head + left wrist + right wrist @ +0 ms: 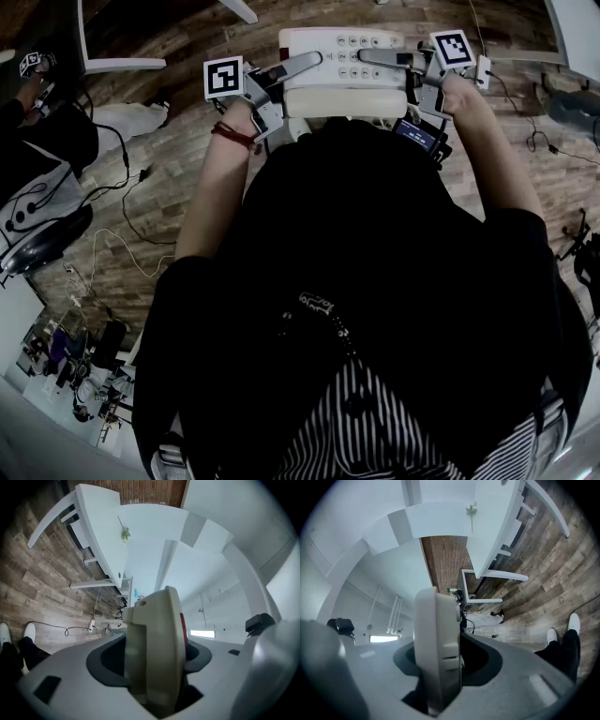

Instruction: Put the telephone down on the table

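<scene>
Both sides of the telephone [343, 70] are clamped: the left gripper [302, 64] grips its left edge, the right gripper [382, 58] its right edge, holding it above the wooden floor [169, 187], just ahead of the person's torso [356, 262].

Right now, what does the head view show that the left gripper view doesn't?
Head view only: the keypad of the telephone, the left gripper and right gripper clamping its two ends, and a red wristband. Left gripper view only: a white table with a green sprig, a power strip and white shoes. Both: the telephone, seen edge-on between the left jaws, and the wooden floor.
</scene>
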### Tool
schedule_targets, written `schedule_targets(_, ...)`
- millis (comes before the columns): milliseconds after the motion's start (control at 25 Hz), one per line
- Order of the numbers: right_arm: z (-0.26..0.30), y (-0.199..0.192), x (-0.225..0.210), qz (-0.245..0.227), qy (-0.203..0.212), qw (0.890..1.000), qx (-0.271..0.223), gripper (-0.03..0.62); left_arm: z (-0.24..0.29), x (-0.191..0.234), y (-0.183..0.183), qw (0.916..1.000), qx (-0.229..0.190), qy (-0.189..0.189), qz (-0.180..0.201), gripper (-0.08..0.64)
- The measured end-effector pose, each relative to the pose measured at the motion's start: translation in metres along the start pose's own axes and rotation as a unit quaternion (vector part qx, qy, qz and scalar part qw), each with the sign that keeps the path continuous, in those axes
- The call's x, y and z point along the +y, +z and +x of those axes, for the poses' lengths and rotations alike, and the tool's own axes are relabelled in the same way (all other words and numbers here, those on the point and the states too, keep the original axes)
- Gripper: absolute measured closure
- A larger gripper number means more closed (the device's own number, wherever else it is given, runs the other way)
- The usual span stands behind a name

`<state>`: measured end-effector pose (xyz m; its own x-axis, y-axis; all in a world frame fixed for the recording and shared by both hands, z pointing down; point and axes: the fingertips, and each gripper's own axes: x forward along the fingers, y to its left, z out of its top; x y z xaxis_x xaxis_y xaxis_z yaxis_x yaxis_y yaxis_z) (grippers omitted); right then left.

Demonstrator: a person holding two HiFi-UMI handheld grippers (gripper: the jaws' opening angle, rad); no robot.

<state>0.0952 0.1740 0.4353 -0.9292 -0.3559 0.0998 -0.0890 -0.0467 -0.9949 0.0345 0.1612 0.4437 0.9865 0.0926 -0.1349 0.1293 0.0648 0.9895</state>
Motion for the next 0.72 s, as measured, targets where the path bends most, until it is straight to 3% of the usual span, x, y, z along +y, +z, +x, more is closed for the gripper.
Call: schedule_targets(720, 0.0004, 0.0012, -0.0018, -0.004, -0.01, 1.0, 0.016, 0.417, -0.0012, -0.0001, -0.0006, 0.9999, -0.013, 0.008, 0.002, 0.275)
